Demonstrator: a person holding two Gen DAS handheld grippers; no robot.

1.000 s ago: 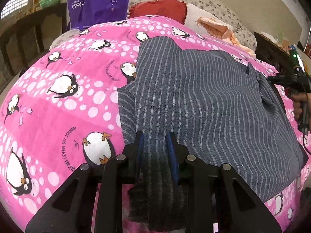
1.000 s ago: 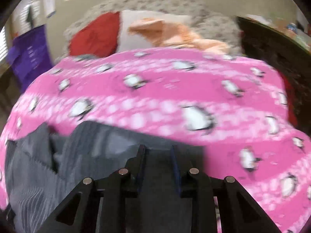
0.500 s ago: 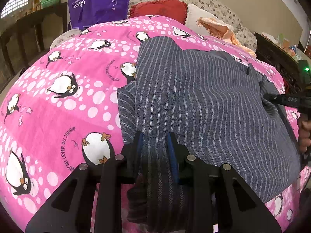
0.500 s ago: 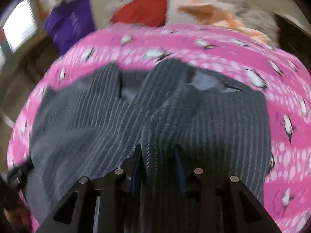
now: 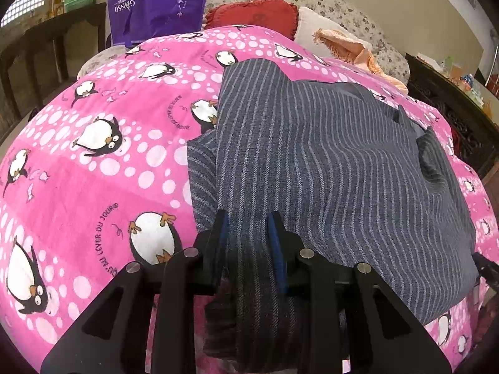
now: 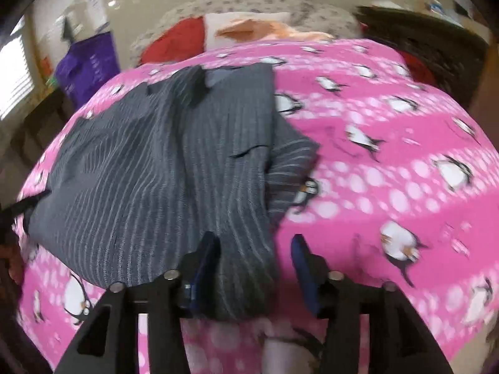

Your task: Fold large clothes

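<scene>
**Striped garment, part-folded on the bed: release under way on your right**

Item 1, right gripper (image 6: pixel 254 258). Jaws are opening and stand fairly wide. The near edge of the grey striped garment (image 6: pixel 174 162) lies between them, against the left pad; the right pad is clear of the cloth, so nothing is pinched.

Item 2, left gripper (image 5: pixel 248 237). Jaws narrow, clamped on a bunched ridge of the same garment (image 5: pixel 312 162) at its near edge.

Item 3, the garment. Spread across the middle of the pink penguin quilt (image 5: pixel 93 171), one striped layer lying over another, a lower layer poking out at the side.

Item 4, surroundings. Red cushion (image 5: pixel 259 15) and purple bag (image 5: pixel 156 0) at the far end, well apart from the work.

Risks, as judged:
- If you draw your right hand away while the cloth rests on the left pad, the top layer may drag and spoil the fold.
- With your left still clamped, any pull there would likely ruck the near edge.
- The protruding lower layer suggests misaligned edges; further folds would carry that skew.
</scene>
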